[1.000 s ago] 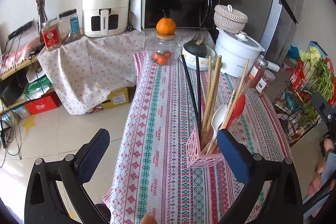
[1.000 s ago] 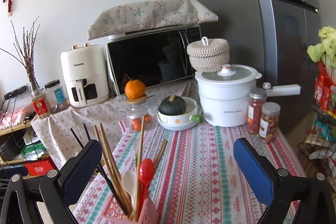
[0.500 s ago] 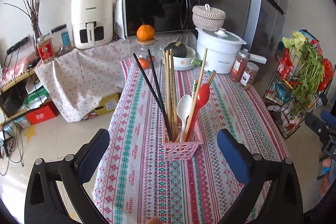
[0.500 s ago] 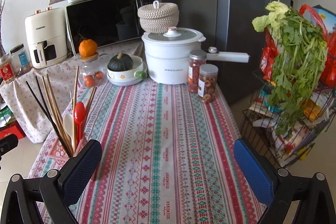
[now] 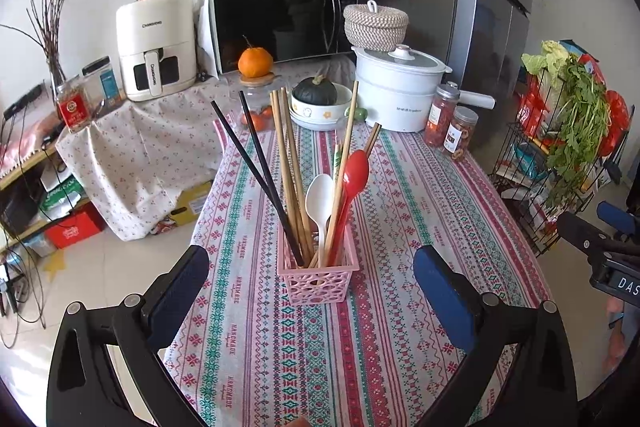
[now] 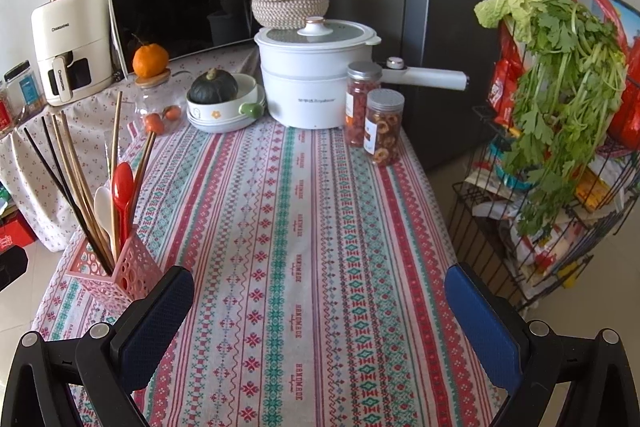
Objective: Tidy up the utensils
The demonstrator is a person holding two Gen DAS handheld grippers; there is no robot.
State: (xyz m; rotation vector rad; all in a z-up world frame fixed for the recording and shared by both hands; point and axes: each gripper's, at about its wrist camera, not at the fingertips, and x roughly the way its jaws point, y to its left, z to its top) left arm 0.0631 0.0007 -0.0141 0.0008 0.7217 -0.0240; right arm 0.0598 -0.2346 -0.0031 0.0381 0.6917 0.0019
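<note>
A pink perforated utensil holder (image 5: 317,279) stands on the patterned tablecloth (image 5: 372,343). It holds black chopsticks (image 5: 256,171), several wooden chopsticks (image 5: 289,163), a white spoon (image 5: 319,195) and a red spoon (image 5: 354,173). My left gripper (image 5: 312,291) is open and empty, its pads on either side of the holder, a little nearer than it. In the right wrist view the holder (image 6: 116,277) stands at the table's left edge. My right gripper (image 6: 320,311) is open and empty above the table's near middle.
At the table's far end stand a white electric pot (image 6: 316,83), two spice jars (image 6: 376,119), a bowl with a dark squash (image 6: 224,99) and a glass jar topped by an orange (image 6: 152,83). A wire rack of greens (image 6: 560,131) stands right of the table. The floor drops off at the left.
Both grippers have swung to the right. The holder has moved from the right pad to midway between my left pads. In the right view it has slid to the far left.
</note>
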